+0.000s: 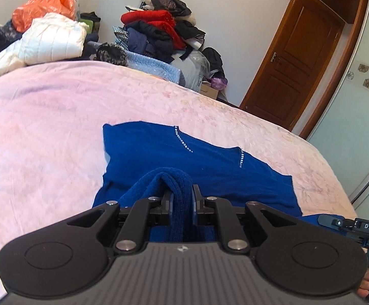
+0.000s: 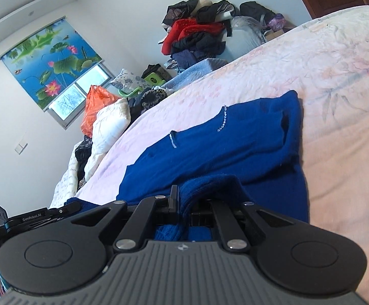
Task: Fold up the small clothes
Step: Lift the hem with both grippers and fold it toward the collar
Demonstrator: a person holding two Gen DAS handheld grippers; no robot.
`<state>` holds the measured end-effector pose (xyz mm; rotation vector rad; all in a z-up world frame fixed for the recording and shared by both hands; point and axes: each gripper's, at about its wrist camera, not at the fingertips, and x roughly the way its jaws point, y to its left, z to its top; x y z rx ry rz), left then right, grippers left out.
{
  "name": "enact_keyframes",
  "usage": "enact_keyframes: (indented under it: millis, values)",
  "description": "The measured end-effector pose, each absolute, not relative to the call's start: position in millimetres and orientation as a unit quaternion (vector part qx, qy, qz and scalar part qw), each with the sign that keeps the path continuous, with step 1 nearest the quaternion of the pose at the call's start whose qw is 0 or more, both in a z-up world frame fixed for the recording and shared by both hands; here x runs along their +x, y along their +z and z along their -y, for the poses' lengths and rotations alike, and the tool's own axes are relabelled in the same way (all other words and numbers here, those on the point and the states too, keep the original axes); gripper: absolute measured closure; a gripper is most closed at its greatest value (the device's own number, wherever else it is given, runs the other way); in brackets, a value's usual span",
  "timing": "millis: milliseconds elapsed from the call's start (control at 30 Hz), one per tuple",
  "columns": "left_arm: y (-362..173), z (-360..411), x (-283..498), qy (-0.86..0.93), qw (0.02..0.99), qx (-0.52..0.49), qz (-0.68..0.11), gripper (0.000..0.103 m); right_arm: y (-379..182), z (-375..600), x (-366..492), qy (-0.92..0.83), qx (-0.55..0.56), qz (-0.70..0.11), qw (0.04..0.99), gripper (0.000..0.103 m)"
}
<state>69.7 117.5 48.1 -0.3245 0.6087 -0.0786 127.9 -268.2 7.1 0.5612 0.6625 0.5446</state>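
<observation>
Item: blue knit garment with rhinestone trim [image 1: 197, 157] spread on pink floral bedspread [image 1: 44, 127] | left gripper [image 1: 181, 198] fingers clamped on near hem, right gripper [image 2: 184, 200] likewise | Risk: thick knit could be slipped from one grip, fold skewed; uneven carry, edges misaligned.

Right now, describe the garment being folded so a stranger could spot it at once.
Find the pink bed; the clothes piles lie at its far side. Alone near the close edge lies a blue top, its near hem pinched up by both hand-held grippers. It is the only piece with short lines of rhinestones across it.
</observation>
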Motion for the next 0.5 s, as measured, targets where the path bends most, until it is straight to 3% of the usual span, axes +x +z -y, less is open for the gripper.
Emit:
enact_keyframes:
  millis: [500]
  values:
    - [63, -105, 110, -0.024, 0.952, -0.124, -0.279, 0.09, 3, 271, 170, 0.241, 0.294, -0.301, 0.875, 0.093]
